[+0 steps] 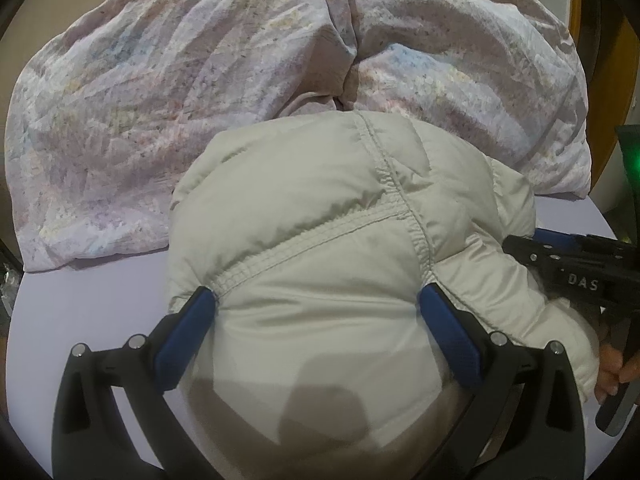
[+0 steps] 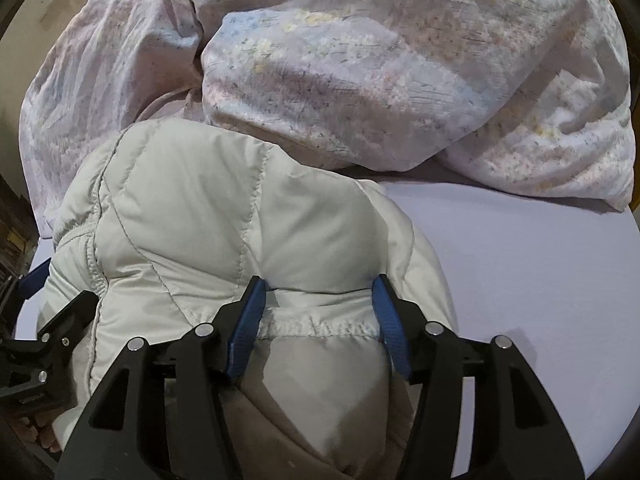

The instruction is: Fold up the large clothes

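Note:
A cream quilted puffer jacket (image 1: 320, 240) lies bunched on a lilac bed sheet (image 1: 92, 312); it also shows in the right wrist view (image 2: 224, 216). My left gripper (image 1: 316, 300) is open wide, its blue pads (image 1: 188, 332) pressed against the jacket's sides over a stitched seam. My right gripper (image 2: 318, 292) is partly closed, with a puffy fold of the jacket and its stitched hem between the blue pads (image 2: 248, 320). The right gripper's body also shows at the right edge of the left wrist view (image 1: 572, 268).
A crumpled floral duvet (image 1: 200, 80) lies behind the jacket, also in the right wrist view (image 2: 400, 72). Bare lilac sheet (image 2: 520, 280) lies right of the jacket. A wooden bed frame (image 1: 576, 0) shows at far right.

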Tool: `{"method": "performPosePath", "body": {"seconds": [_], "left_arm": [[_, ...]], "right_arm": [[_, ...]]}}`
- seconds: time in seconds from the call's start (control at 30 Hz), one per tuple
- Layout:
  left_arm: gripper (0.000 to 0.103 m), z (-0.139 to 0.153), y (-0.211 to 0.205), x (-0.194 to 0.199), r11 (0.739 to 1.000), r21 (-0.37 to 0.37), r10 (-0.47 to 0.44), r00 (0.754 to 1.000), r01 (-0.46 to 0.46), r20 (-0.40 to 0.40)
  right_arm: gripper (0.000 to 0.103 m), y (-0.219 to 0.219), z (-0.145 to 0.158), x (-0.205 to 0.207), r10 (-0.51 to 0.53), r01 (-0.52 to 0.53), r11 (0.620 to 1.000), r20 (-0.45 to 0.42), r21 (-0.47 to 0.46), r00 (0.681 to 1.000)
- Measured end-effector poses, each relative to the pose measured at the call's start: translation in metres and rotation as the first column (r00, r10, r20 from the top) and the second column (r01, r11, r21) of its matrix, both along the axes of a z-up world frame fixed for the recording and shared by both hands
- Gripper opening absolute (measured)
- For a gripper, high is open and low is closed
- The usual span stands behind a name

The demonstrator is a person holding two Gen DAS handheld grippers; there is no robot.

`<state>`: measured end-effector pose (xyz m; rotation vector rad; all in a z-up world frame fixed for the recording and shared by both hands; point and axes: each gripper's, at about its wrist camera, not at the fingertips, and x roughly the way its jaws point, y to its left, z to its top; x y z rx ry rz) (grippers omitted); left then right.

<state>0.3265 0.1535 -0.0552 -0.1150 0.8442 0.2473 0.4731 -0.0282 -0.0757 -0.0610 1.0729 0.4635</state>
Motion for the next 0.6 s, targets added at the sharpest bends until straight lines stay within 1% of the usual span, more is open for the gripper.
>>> {"method": "performPosePath", "body": {"seconds": [0.07, 0.1, 0.17, 0.23, 0.37, 0.43, 0.5, 0.53, 0.6], "left_arm": [[0.101, 0.005, 0.001, -0.005, 1.0, -0.018, 0.018, 1.0, -0.018, 0.003], [0.101, 0.007, 0.002, -0.007, 0.999, -0.025, 0.025, 1.0, -0.025, 0.003], [0.101, 0.012, 0.002, -0.014, 0.999, -0.036, 0.035, 0.999, -0.035, 0.005], [0.101, 0.017, 0.002, -0.022, 0.998, -0.042, 0.039, 0.999, -0.039, 0.009], [0.101, 0.031, 0.002, -0.044, 0.997, -0.064, 0.054, 0.998, -0.052, 0.028], [0.101, 0.041, 0.0, -0.061, 0.996, -0.072, 0.058, 0.997, -0.055, 0.043], [0.101, 0.05, -0.002, -0.075, 0.996, -0.073, 0.057, 0.997, -0.053, 0.051], [0.101, 0.055, -0.004, -0.084, 0.996, -0.071, 0.054, 0.997, -0.05, 0.055], [0.101, 0.062, -0.008, -0.1, 0.997, -0.066, 0.047, 0.997, -0.042, 0.062]], "right_arm": [[0.072, -0.002, 0.007, -0.002, -0.003, 0.003, 1.0, -0.005, -0.014, 1.0], [0.073, -0.004, 0.012, -0.003, -0.005, 0.005, 1.0, -0.008, -0.017, 1.0], [0.08, -0.006, 0.019, -0.008, -0.009, 0.009, 1.0, -0.01, -0.024, 1.0], [0.083, -0.009, 0.027, -0.013, -0.021, 0.02, 0.999, -0.016, -0.032, 1.0], [0.087, -0.019, 0.044, -0.028, -0.036, 0.036, 0.999, -0.047, -0.005, 0.998], [0.088, -0.024, 0.051, -0.049, -0.041, 0.041, 0.999, -0.058, 0.006, 0.997], [0.088, -0.025, 0.056, -0.058, -0.041, 0.042, 0.999, -0.074, 0.01, 0.996], [0.088, -0.039, 0.057, -0.079, -0.039, 0.04, 0.999, -0.077, 0.011, 0.996], [0.088, -0.039, 0.061, -0.098, -0.022, 0.023, 1.0, -0.082, 0.007, 0.996]]}}
